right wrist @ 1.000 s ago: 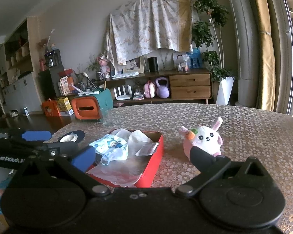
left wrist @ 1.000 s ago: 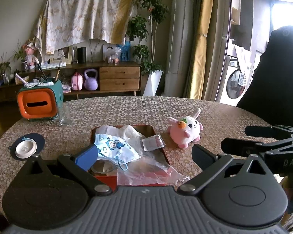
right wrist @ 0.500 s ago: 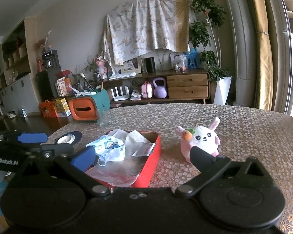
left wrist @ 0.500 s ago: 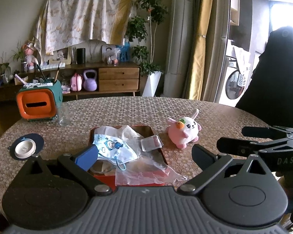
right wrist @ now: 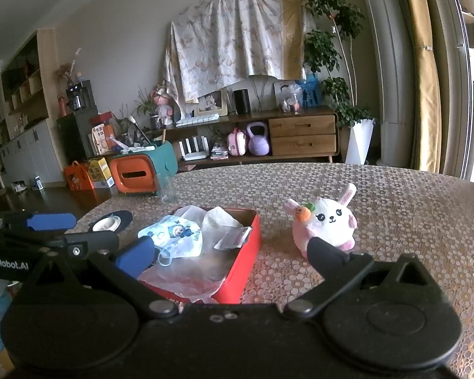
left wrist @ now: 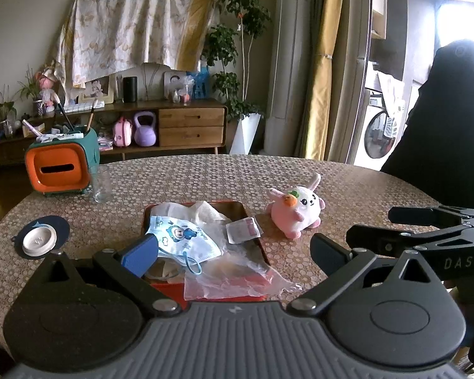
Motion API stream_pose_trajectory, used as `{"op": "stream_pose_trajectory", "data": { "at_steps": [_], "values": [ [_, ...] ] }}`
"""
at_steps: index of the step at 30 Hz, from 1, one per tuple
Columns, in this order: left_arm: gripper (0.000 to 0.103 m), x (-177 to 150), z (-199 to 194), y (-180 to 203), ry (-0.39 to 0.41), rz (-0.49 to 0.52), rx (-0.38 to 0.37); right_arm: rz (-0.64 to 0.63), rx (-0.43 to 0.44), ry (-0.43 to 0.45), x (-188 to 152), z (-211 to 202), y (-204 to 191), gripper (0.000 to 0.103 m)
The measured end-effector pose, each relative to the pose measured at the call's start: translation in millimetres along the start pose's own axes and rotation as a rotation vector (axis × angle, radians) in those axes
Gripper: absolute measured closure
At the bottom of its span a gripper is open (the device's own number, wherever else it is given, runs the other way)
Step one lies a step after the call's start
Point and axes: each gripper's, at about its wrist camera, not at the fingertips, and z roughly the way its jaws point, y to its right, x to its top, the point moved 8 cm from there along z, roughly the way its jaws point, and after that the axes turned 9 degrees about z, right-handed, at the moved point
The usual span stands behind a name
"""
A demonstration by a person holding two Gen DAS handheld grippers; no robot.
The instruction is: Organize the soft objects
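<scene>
Sitting upright, facing the cameras, plush bunny [right wrist: 324, 222]; left tongs [left wrist: 233, 251] and right tongs [right wrist: 230, 251] gape empty.

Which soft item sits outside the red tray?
The pink bunny plush, upright on the table right of the red tray; the face mask lies inside.

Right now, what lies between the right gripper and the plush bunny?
Nothing: in the right wrist view, only bare table separates the open right gripper from the plush bunny.

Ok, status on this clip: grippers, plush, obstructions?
Left gripper open, empty. Right gripper open, empty. Bunny plush on table, beside red tray, untouched. Nothing blocking.
</scene>
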Motion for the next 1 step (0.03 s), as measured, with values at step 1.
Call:
{"op": "stream_pose_trajectory", "data": {
  "at_steps": [1],
  "values": [
    [0.000, -0.3, 0.9, 1.0, -0.004, 0.002, -0.005, 0.001, 0.002, -0.001, -0.5, 0.3, 0.2, 0.000]
  ]
}}
